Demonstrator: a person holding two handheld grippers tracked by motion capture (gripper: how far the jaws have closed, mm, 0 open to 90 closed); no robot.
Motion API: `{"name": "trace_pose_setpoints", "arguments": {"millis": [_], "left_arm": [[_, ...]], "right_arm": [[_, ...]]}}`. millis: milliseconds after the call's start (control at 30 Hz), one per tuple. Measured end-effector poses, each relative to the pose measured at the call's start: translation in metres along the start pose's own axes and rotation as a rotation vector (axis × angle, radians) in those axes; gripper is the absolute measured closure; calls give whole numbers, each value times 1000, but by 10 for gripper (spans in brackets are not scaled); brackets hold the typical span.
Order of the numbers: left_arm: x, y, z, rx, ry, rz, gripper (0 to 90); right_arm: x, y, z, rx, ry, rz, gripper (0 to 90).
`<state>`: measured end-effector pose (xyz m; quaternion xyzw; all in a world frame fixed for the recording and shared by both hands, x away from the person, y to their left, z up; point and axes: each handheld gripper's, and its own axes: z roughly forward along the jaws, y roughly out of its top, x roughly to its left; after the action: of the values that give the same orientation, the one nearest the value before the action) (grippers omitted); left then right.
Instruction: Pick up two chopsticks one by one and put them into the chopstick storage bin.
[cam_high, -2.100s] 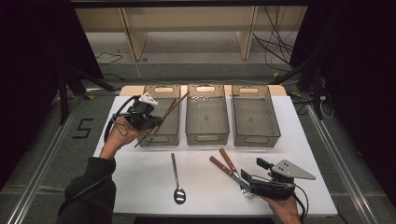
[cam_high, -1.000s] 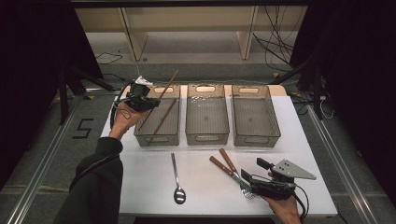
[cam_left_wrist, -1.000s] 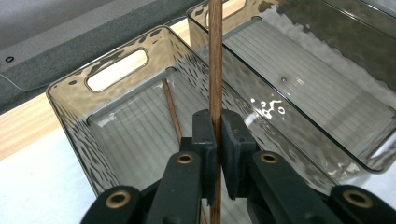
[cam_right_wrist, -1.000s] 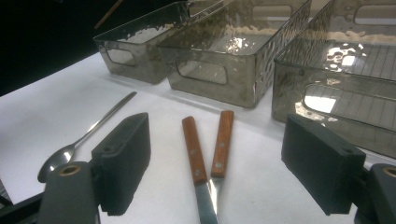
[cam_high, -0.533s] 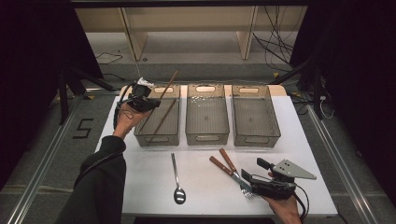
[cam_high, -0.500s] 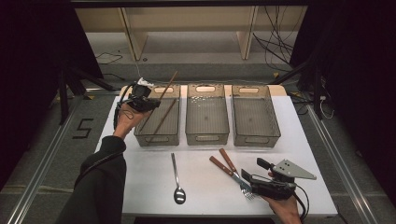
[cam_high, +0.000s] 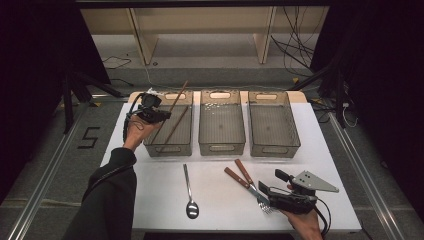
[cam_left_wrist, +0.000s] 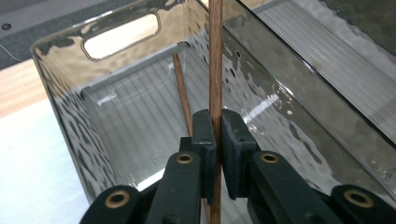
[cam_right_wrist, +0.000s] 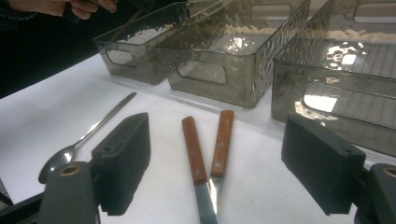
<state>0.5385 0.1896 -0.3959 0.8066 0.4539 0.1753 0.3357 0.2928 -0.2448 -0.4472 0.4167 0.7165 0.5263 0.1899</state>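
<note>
My left gripper (cam_high: 161, 115) hovers over the far left corner of the left clear bin (cam_high: 167, 149). It is shut on a wooden chopstick (cam_high: 178, 94) that slants up and away past the bin's far rim. In the left gripper view the gripper (cam_left_wrist: 218, 140) clamps that chopstick (cam_left_wrist: 215, 70) between both pads. A second chopstick (cam_left_wrist: 183, 100) lies inside the bin. My right gripper (cam_high: 267, 195) rests near the table's front right, open. Two wooden-handled pieces of cutlery (cam_right_wrist: 208, 144) lie between its spread fingers (cam_right_wrist: 123, 158), untouched.
A middle bin (cam_high: 221, 147) and a right bin (cam_high: 274, 150) stand beside the left one, both bare inside. A metal spoon (cam_high: 189, 192) lies on the white table (cam_high: 220, 220) at front centre. Shelving and cables sit beyond the table's far edge.
The left gripper carried its chopstick from the middle of the left bin toward the far left corner and has held nearly still for the last half second. The right gripper has not moved.
</note>
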Motion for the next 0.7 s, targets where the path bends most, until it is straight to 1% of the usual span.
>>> {"name": "trace_pose_setpoints", "arguments": {"millis": [33, 133, 233, 267, 333, 367, 400, 533, 600, 700], "left_arm": [[0, 0, 1, 7, 3, 0, 839], [1, -2, 4, 20, 12, -22, 835], [1, -4, 6, 32, 16, -28, 829], [1, -5, 7, 41, 29, -29, 823], [2, -6, 8, 42, 32, -57, 763], [1, -7, 8, 42, 36, -58, 726], [1, -7, 7, 36, 41, -48, 717], [-3, -7, 0, 19, 31, -44, 620], [-5, -6, -5, 18, 20, -46, 546], [-11, -6, -12, 3, 10, -35, 465]], "right_arm": [[0, 0, 0, 0, 0, 1, 246], [0, 0, 0, -1, -1, -1, 246], [0, 0, -1, -3, 0, -1, 246], [0, 0, -1, -2, 0, 0, 246], [0, 0, -1, -5, -1, -1, 246], [0, 0, -1, -5, -2, 0, 246], [0, 0, -1, -5, -1, -1, 246], [0, 0, -1, -4, -3, 1, 246], [0, 0, -1, -4, -4, -1, 246], [0, 0, -1, -5, -4, -1, 246]]}}
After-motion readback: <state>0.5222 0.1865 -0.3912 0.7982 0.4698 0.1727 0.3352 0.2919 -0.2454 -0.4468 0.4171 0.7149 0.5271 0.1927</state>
